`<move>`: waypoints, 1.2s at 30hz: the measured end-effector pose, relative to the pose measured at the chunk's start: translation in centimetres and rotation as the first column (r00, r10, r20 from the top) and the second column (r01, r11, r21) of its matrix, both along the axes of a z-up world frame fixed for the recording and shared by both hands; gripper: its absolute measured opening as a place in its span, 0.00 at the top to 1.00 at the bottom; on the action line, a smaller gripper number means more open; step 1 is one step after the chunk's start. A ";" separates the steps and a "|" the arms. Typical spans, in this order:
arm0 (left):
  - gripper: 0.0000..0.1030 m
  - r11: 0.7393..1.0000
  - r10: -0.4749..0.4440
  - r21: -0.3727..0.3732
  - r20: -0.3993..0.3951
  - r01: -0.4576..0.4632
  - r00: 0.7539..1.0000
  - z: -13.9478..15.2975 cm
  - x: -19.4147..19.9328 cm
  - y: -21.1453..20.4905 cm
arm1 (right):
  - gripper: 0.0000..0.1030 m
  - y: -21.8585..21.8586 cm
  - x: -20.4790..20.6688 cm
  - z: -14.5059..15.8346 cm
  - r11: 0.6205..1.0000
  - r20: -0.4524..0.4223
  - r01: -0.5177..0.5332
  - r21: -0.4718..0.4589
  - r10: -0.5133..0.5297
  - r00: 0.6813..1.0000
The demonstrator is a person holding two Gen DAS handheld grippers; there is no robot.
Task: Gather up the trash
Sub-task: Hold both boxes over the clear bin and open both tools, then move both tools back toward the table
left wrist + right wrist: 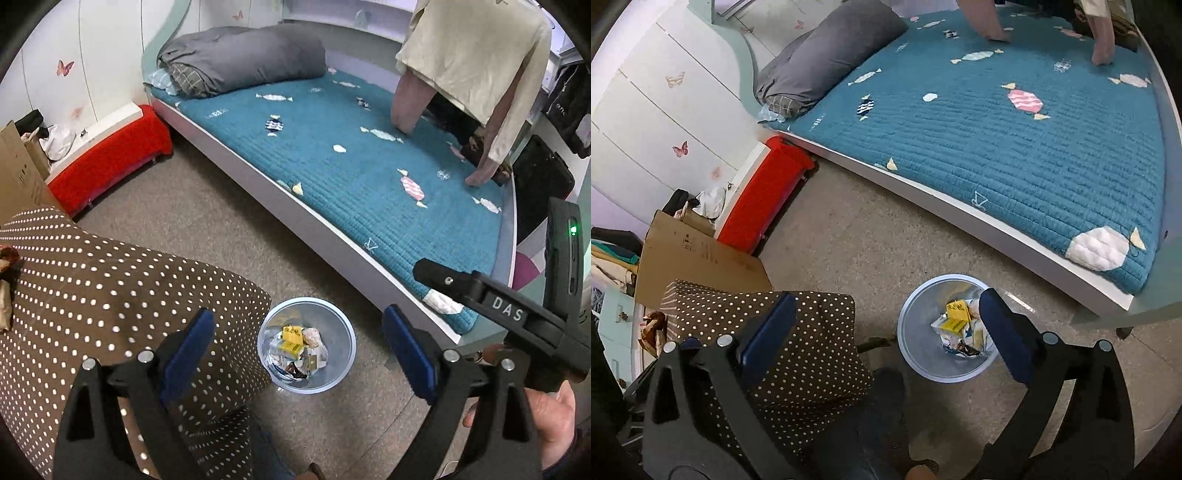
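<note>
- Translucent pale-blue plastic: one round bin (306, 347) stands upright on the floor (207, 225), mouth up, at lower centre of the left wrist view and lower right of centre in the right wrist view (945, 328).
- The trash (297, 350) lies in a heap at the bin's bottom: crumpled wrappers, two yellow packets among them, with no clear long axis; the exact count of pieces cannot be told.
- The left gripper (299, 354) is spread wide and holds nothing; its two blue pads frame the bin, one pad (188, 350) left and one right.
- The right gripper (886, 332) is also wide and empty; its right pad (1004, 332) overlaps the bin's right rim in its own view.
- In the left wrist view the right gripper's black body (509, 314) shows at the right edge, with a hand (554, 421) beneath it.
- One brown polka-dot cushion (110, 295) fills the lower left, just beside the bin.
- One bed (351, 155) with a teal candy-print cover runs across the upper right; one grey rolled duvet (243, 59) lies at its head.
- One red bench (110, 158) and one cardboard box (698, 258) sit at the left, near the wall.
</note>
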State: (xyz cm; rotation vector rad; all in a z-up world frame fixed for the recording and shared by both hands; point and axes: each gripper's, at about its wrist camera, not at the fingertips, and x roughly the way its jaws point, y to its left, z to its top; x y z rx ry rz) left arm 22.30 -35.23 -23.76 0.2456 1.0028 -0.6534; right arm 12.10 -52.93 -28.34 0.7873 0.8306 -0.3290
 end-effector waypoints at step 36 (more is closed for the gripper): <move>0.11 0.955 0.258 -0.201 0.189 -0.220 0.948 11.1 -1.0 18.3 | 0.06 16.2 6.0 14.5 0.930 0.173 -0.281 -0.237 0.325 0.930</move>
